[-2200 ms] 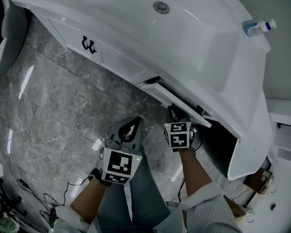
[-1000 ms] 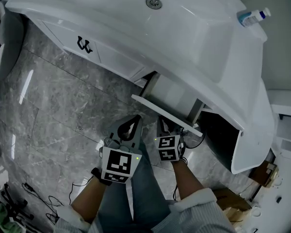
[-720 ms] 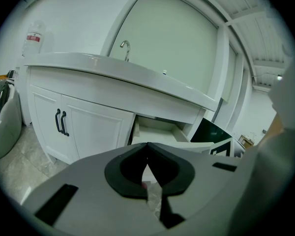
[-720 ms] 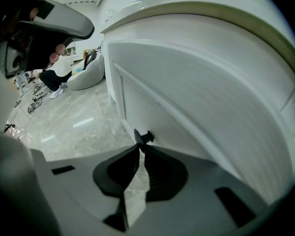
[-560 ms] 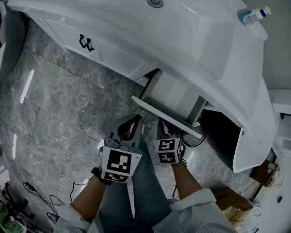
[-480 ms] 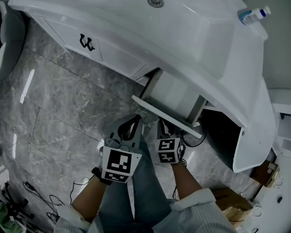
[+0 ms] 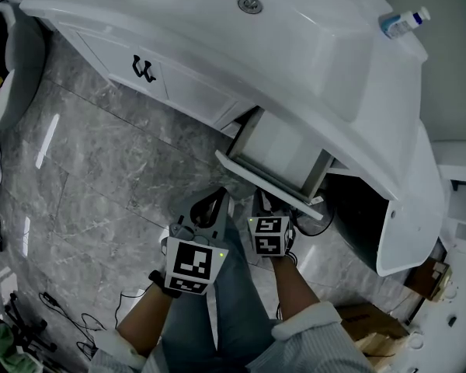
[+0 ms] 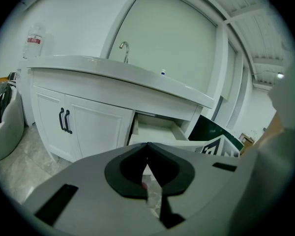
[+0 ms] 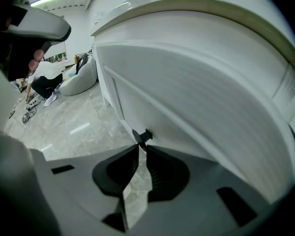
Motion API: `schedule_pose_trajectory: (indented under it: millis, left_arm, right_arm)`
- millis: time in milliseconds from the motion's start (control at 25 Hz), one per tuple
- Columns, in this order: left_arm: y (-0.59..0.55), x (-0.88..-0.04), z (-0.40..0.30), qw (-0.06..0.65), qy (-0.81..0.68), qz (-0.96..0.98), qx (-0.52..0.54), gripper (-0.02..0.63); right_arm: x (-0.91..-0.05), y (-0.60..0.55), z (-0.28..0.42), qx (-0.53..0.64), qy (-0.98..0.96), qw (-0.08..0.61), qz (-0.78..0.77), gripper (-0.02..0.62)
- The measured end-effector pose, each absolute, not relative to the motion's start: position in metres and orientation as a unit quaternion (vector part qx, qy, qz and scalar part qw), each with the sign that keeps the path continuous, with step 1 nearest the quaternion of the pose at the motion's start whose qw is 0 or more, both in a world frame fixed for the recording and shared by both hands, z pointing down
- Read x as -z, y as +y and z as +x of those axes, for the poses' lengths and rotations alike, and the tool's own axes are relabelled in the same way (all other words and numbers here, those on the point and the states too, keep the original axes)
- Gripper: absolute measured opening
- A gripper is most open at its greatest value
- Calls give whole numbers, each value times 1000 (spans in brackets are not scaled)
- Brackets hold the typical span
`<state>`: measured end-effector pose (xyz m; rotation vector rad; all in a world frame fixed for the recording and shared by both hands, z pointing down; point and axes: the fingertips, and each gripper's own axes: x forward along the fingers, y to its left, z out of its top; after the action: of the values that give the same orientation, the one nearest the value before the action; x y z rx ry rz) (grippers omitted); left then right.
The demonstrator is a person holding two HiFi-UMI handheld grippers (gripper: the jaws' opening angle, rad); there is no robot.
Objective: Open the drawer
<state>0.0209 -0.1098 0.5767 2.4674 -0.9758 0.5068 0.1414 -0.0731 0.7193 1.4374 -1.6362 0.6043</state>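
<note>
Head view, right tool (image 7: 265, 203) tilted down, jaws just opening narrowly, drawer handle (image 9: 143, 134) at tips, left tool (image 7: 213, 202) closed.

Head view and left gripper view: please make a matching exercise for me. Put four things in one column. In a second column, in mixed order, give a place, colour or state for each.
Things:
1. drawer
2. bottle
3. cabinet door handles
4. left gripper

Descriptions:
A. black
B. jaws together
C. pulled out
D. on the countertop, at the head view's right

Pairs: 1-C, 2-D, 3-A, 4-B
</note>
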Motion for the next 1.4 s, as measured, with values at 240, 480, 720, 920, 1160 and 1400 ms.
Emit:
schedule_pose_trajectory:
  millis: [240,480,720,920,1160,1400]
  left_arm:
    - [-105,-573,19,212,-350,894,-182,15]
    - [-102,-556,22,203,-349,897,-181,15]
    - [-96,-530,20,203,-358,893,-180,15]
    - [-97,-492,30,198,-365,894,-168,15]
    - [-96,-423,48,188,-363,903,-135,15]
    - [-94,-348,64,173,-351,915,-101,15]
  right_arm:
    - [-716,-65,144,-247,-644,420,589,52]
    - [-697,-50,133,-254,-655,401,588,52]
    - [-653,-48,120,-272,-664,341,607,52]
    - [-593,-55,108,-280,-689,281,607,52]
    - [-492,-68,109,-264,-724,200,605,44]
    - [-393,-79,122,-247,-747,122,605,34]
